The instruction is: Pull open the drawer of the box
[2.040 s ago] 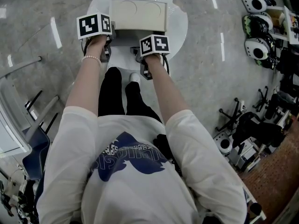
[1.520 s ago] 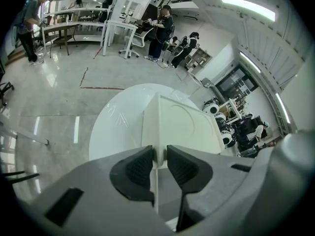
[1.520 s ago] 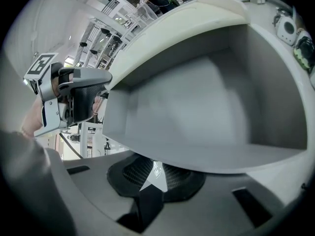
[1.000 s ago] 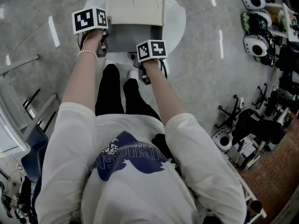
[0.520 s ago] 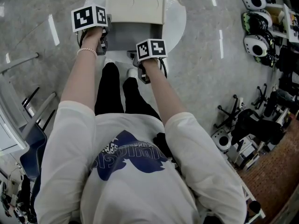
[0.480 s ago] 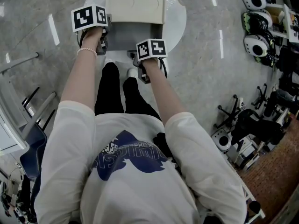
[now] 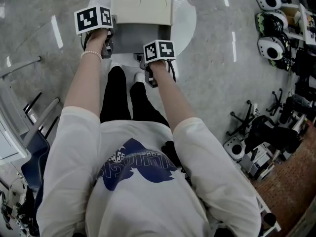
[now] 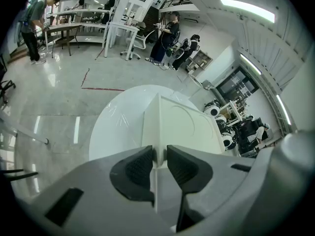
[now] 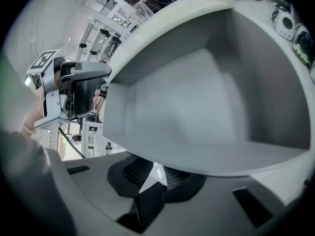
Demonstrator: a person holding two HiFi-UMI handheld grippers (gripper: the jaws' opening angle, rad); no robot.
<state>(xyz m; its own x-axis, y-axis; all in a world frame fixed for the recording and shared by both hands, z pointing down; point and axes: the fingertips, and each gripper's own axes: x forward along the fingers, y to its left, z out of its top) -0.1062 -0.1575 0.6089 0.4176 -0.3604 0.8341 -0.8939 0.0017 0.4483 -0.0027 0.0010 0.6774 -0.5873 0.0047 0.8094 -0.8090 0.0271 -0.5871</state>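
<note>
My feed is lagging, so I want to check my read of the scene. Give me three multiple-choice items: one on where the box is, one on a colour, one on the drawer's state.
1. The box stands on: A the floor; B a round white table; C a chair.
2. The drawer's inside is: A red; B green; C grey.
3. The drawer is: A pulled out; B fully shut; C lying apart from the box.

Answers:
1 B, the white disc shows round the box in the head view.
2 C, the right gripper view looks into plain grey walls.
3 A, its grey tray juts out from the box.
</note>
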